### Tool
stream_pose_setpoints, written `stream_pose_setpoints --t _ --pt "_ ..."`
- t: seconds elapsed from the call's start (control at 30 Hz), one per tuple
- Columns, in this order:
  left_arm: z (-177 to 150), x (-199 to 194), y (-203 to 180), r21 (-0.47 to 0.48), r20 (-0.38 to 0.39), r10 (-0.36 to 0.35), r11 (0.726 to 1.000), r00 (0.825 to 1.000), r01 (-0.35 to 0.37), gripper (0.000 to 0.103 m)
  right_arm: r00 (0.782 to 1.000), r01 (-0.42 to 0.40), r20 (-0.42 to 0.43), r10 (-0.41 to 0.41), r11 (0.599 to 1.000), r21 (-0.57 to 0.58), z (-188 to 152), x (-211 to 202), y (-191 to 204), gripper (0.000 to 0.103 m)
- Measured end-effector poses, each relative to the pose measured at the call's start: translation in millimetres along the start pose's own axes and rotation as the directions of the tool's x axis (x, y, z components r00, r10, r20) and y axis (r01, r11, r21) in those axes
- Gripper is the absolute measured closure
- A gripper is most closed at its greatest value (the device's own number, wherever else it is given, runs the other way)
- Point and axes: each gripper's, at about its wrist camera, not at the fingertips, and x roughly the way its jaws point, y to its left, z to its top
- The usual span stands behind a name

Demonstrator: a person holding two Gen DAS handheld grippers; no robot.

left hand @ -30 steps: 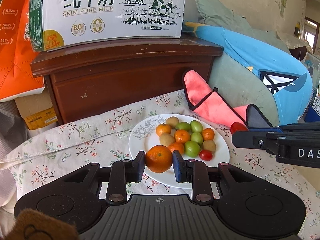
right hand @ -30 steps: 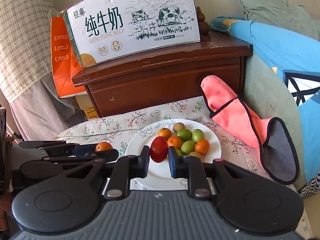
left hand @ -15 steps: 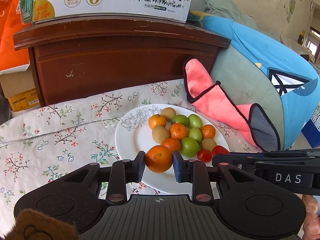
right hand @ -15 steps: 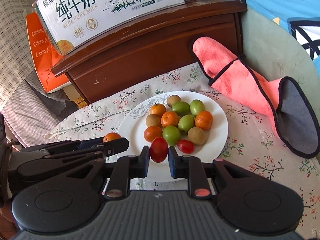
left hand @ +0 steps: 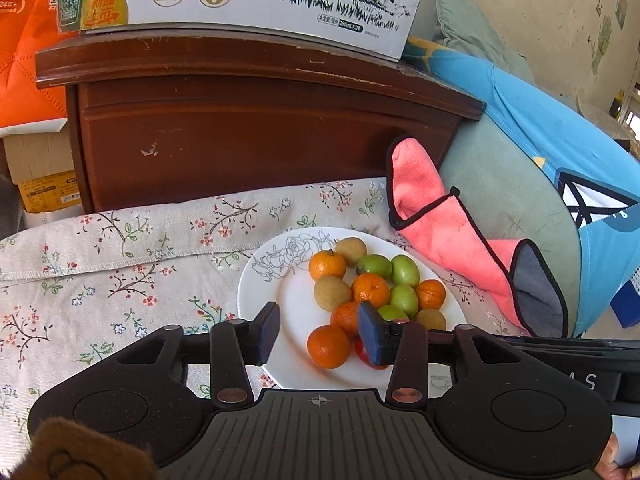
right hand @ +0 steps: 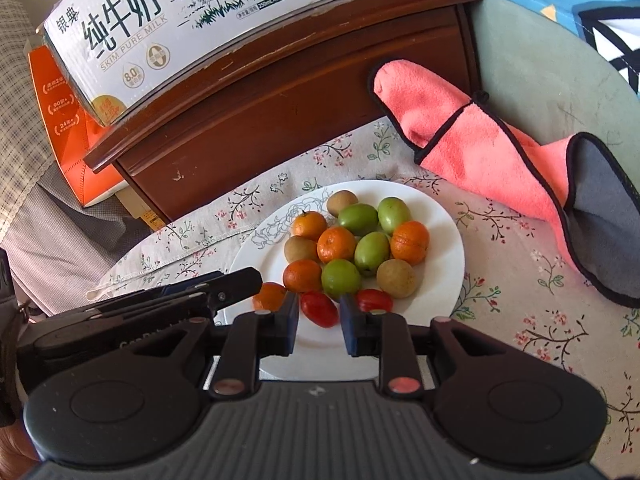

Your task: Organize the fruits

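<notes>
Black jaws of my left gripper stand spread around an orange on the white plate; my right gripper gapes around a red tomato; beyond, piled fruit, then a pink cloth.

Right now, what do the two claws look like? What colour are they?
Both claws are black plastic. The left claw has two flat dark-blue pads on hinged black levers with round metal rivets, above a ribbed grey body with two round discs. The right claw looks the same. White letters show on its side, seen from the left view. No cables are visible.
</notes>
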Motion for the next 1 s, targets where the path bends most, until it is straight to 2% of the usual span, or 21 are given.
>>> stream_pose_setpoints --t 0.07,0.13,0.2,0.27,0.4,0.43,0.53,0.67,0.83,1.0 --pt "4.3 -7.1 0.6 -0.006 0.018 0.011 1.000 1.000 -0.010 0.047 1.000 0.000 0.011 0.000 1.000 -0.002 2.4 -3.5 1.2 0.070" --pt "7.4 -13.6 -0.6 -0.003 0.017 0.038 0.999 0.999 -0.038 0.034 1.000 0.002 0.022 -0.002 1.000 -0.008 3.5 -7.1 3.3 0.065" --pt "8.6 -19.9 -1.2 0.005 0.013 0.066 0.998 0.998 -0.066 0.029 0.999 0.008 0.032 -0.007 1.000 -0.020 4.5 -11.3 6.0 0.063" --pt "9.1 -28.8 -0.4 0.013 0.014 0.077 0.997 0.997 -0.077 0.025 0.999 0.016 0.038 -0.015 1.000 -0.022 5.1 -15.5 7.1 0.053" --pt "7.2 -46.3 -1.4 0.031 0.014 0.123 0.992 0.992 -0.123 0.011 0.998 0.043 0.049 -0.043 0.999 -0.011 3.9 -27.4 6.9 0.035" --pt "5.8 -50.9 -2.1 0.038 0.019 0.129 0.991 0.991 -0.130 0.010 0.997 0.057 0.048 -0.057 0.998 -0.011 3.6 -30.4 7.6 0.029" --pt "-0.7 -60.4 -6.0 0.056 0.010 0.155 0.986 0.988 -0.155 0.005 0.996 0.077 0.056 -0.076 0.997 -0.016 1.8 -39.9 9.6 0.026" --pt "-9.4 -64.0 -14.1 0.109 -0.033 0.205 0.974 0.978 -0.200 0.005 0.994 0.100 0.047 -0.099 0.995 -0.008 -0.3 -48.6 13.2 0.015" --pt "-18.1 -67.0 -22.3 0.150 -0.065 0.259 0.957 0.964 -0.247 0.005 0.985 0.168 0.038 -0.166 0.984 -0.052 -9.7 -59.4 20.8 0.011" --pt "-21.8 -67.8 -24.1 0.144 -0.093 0.270 0.956 0.958 -0.256 0.005 0.980 0.199 0.014 -0.199 0.979 -0.049 -18.4 -66.0 20.7 0.009"
